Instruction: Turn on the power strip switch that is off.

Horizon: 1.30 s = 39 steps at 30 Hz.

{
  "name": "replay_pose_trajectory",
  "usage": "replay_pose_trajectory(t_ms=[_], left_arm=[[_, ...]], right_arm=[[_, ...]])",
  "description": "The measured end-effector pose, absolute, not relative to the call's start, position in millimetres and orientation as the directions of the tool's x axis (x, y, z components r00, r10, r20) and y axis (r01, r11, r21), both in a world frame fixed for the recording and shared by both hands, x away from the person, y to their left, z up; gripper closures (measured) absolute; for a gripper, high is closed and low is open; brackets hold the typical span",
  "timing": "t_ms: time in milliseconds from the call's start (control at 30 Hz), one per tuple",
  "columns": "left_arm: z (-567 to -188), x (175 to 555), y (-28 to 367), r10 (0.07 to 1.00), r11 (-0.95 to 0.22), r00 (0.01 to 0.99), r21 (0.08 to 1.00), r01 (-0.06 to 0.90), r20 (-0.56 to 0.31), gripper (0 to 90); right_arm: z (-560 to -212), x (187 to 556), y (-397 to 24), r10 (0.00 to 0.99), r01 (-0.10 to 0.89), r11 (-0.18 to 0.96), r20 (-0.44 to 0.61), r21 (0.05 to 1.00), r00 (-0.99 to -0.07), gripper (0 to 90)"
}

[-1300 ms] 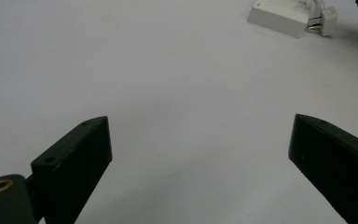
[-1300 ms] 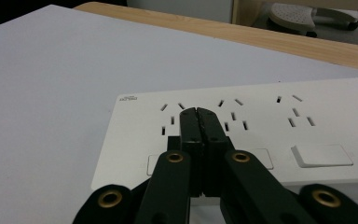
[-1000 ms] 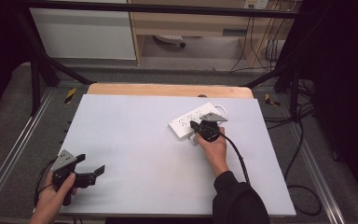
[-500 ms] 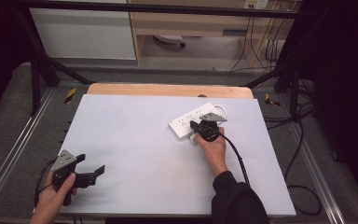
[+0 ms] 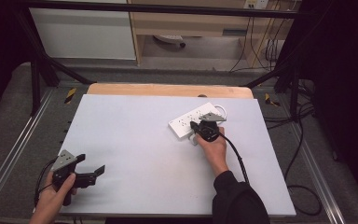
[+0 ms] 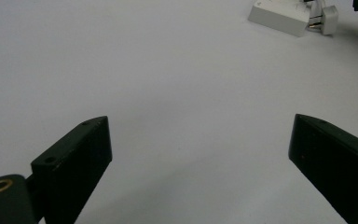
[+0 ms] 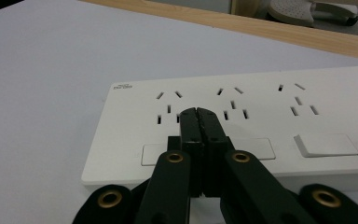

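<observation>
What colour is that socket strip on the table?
White: the socket strip shows best in the right gripper view.

Power strips: there was one point(image 5: 193, 120), white, on the table point(image 5: 135, 140).
Plugs: there was one point(image 6: 324, 17), white, just beside the strip's end.
Strip switches counted: three, in the right gripper view.
Grippers: there were two, left point(image 5: 99, 171) and right point(image 5: 195, 127).
Tables: one.

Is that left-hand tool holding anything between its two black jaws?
No, the left tool is wide open, with only bare white tabletop showing between its two black jaws.
</observation>
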<state>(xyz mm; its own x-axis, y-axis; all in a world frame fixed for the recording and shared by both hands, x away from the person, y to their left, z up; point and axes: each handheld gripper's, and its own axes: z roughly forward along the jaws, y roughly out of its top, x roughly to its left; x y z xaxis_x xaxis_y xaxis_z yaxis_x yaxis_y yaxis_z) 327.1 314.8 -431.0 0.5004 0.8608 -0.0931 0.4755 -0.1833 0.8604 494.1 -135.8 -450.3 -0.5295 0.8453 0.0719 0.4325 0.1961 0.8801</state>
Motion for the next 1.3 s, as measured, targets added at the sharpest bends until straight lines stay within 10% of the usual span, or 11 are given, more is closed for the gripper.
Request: replay_pose_trajectory(t_ms=[1300], left_arm=[[-431.5,327.1,314.7,0.861,-0.186,0.500,0.857,0.481,-0.094,6.0]], right_arm=[[-452.3,495.4,-129.5,0.832,0.440,0.203,0.083,0.875,-0.549,90.0]])
